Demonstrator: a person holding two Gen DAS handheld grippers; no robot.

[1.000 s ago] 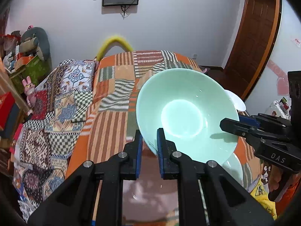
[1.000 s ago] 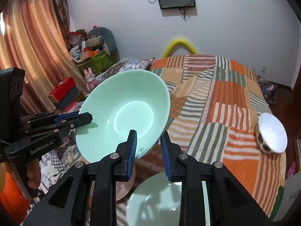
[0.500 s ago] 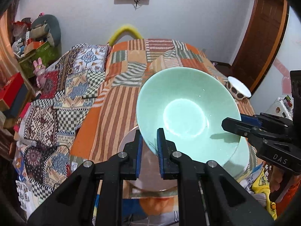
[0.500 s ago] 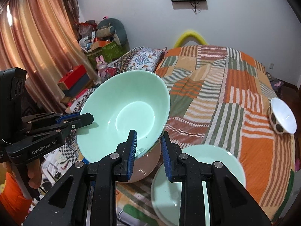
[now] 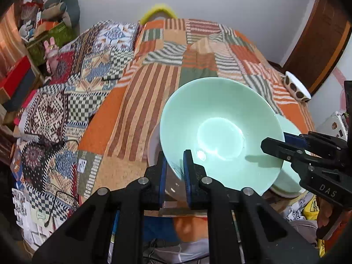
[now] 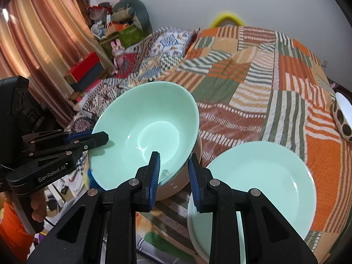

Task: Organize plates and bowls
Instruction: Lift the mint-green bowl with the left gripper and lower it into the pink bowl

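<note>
A large mint-green bowl hangs tilted, held by the rim from two sides. My left gripper is shut on its near rim; this gripper also shows in the right wrist view. My right gripper is shut on the opposite rim, its tip visible in the left wrist view. Directly under the green bowl a pinkish-brown bowl stands on the bed, mostly hidden. A mint-green plate lies beside it.
A white bowl with brown dots lies tipped at the far right of the patchwork bedspread. Boxes, toys and curtains crowd the left wall. The bed's near edge runs just below the dishes, with clutter on the floor.
Both grippers have come down with the green bowl and tipped forward. The pinkish-brown bowl and the green plate, low in the views before, now lie close under the held bowl.
</note>
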